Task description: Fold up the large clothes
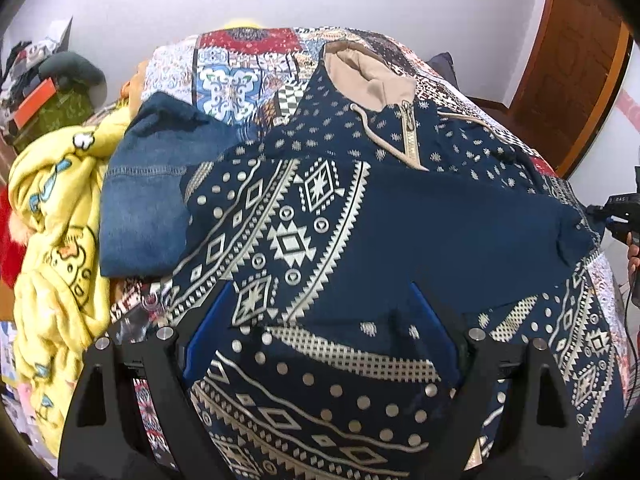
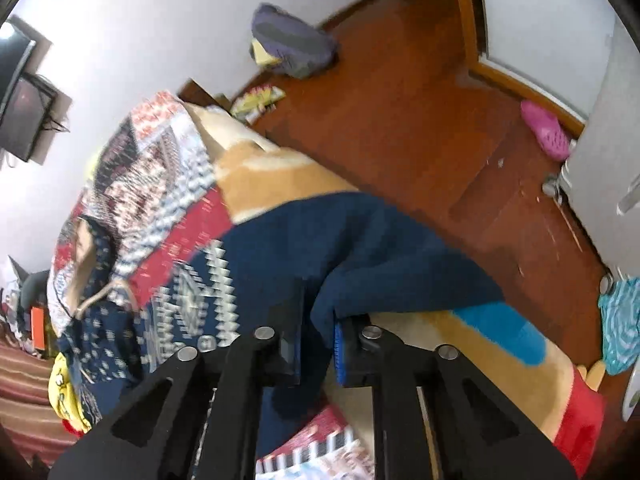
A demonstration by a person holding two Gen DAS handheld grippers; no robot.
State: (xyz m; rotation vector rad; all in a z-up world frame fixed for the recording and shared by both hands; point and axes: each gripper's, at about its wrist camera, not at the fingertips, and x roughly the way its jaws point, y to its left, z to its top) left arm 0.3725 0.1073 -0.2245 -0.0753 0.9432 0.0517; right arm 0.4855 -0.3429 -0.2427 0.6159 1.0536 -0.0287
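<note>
Navy hoodie spread on the patchwork bed

Left tongs (image 1: 320, 316) gape wide over the navy, cream-patterned hooded sweatshirt (image 1: 360, 216) lying flat on the patchwork quilt (image 1: 240, 68); right tongs (image 2: 318, 316) pinch its plain navy sleeve at the bed's edge.

This is a lived-in bedroom at home: a bed (image 1: 248, 64) under a patchwork quilt, a yellow cartoon blanket (image 1: 56, 248) heaped beside it, a wooden floor (image 2: 400, 120), a wall-mounted television (image 2: 20, 96), a pink slipper (image 2: 546, 130) near the wooden door frame (image 2: 472, 20).
</note>
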